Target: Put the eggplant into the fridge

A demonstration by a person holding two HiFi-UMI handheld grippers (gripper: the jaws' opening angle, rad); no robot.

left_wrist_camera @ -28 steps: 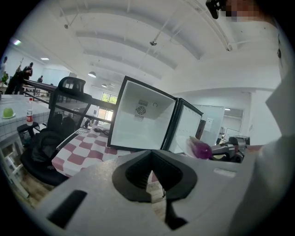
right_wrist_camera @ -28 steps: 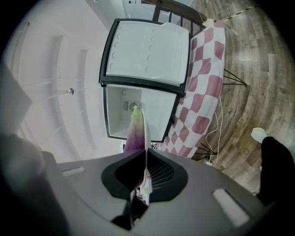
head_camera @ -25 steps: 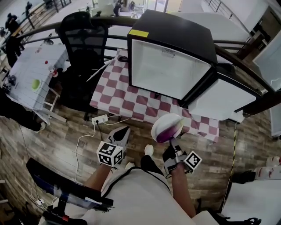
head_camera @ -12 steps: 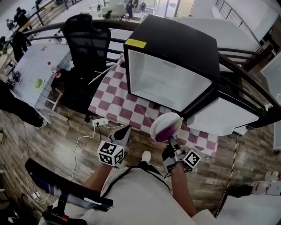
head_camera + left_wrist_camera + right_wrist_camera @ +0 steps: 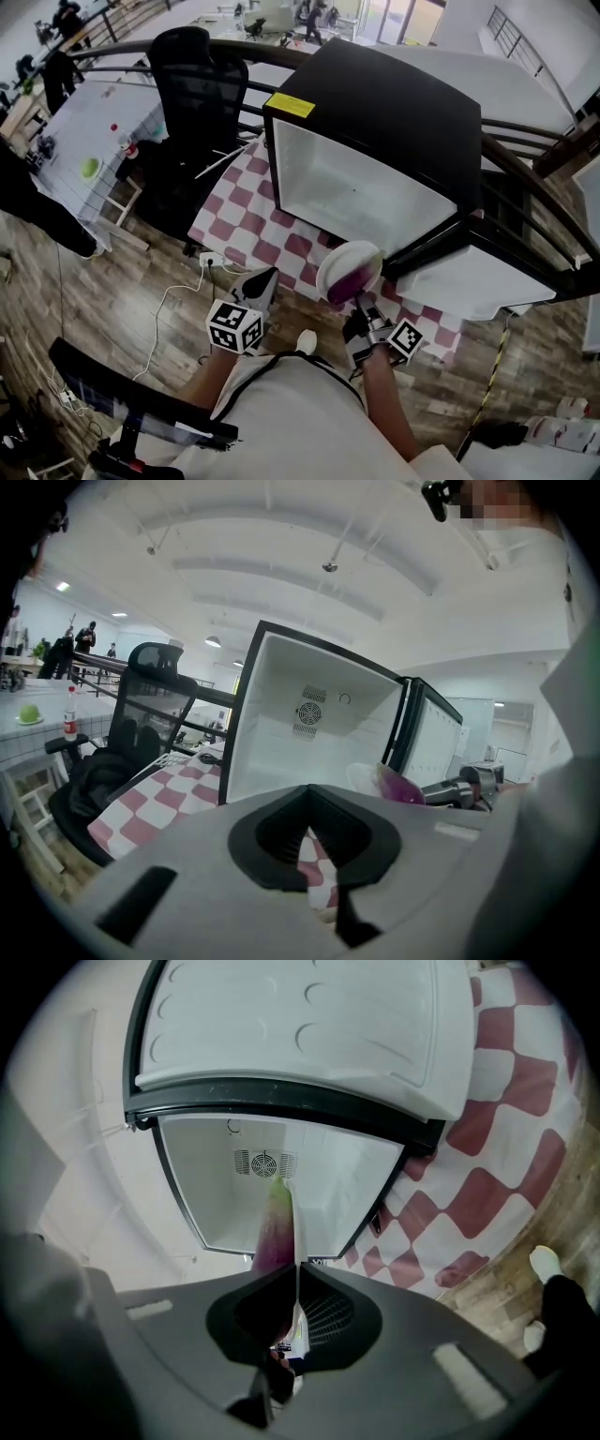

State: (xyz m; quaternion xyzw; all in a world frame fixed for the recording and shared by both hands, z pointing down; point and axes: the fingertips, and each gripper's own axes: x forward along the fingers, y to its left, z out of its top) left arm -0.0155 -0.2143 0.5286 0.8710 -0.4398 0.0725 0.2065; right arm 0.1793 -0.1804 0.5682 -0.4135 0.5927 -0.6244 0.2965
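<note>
**Eggplant** (image 5: 345,281): purple, paling to whitish at one end, with a green tip in the right gripper view. It lies on a white plate (image 5: 356,253), held at 6 o'clock of the open fridge (image 5: 375,103), outside its white cavity.

**Right gripper** (image 5: 353,303): clenched on the plate's near rim.

**Left gripper** (image 5: 265,278): jaws together, empty, at 8 o'clock of the plate, near the checkered tablecloth (image 5: 234,211).

**Obscured:** the eggplant's lower end sits behind the right jaws, where the plate shows edge-on. Its stem is unclear from the head view.
</note>
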